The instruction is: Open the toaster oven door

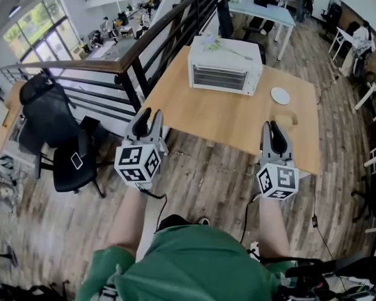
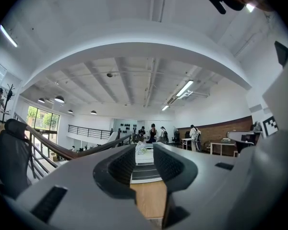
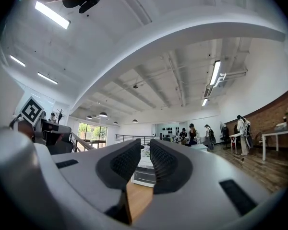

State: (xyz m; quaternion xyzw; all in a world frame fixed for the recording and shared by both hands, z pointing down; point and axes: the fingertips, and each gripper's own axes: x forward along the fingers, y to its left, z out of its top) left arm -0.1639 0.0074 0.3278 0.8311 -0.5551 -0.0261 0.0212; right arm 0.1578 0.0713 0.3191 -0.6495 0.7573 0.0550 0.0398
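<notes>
Light wooden rectangular counter (image 1: pixel 207 121): carried everything.

White boxy metal toaster oven (image 1: pixel 224 68): stood at the far side of the counter, mid-width, with its slatted front door (image 1: pixel 218 78) shut and facing me. It was well apart from both grippers.

Handling, judged: door stiff, metal and probably glass, hinge likely low. The body was light enough to skid if tugged. I would grip the top edge of the door; the handle was too small to make out. The other gripper could brace the casing.

Small white round plate (image 1: pixel 280 95): just right of the oven.

My left gripper (image 1: pixel 149 115) and right gripper (image 1: pixel 274 127): both hovered at the near counter edge. Fingers were released, a narrow gap in each, and held nothing.
</notes>
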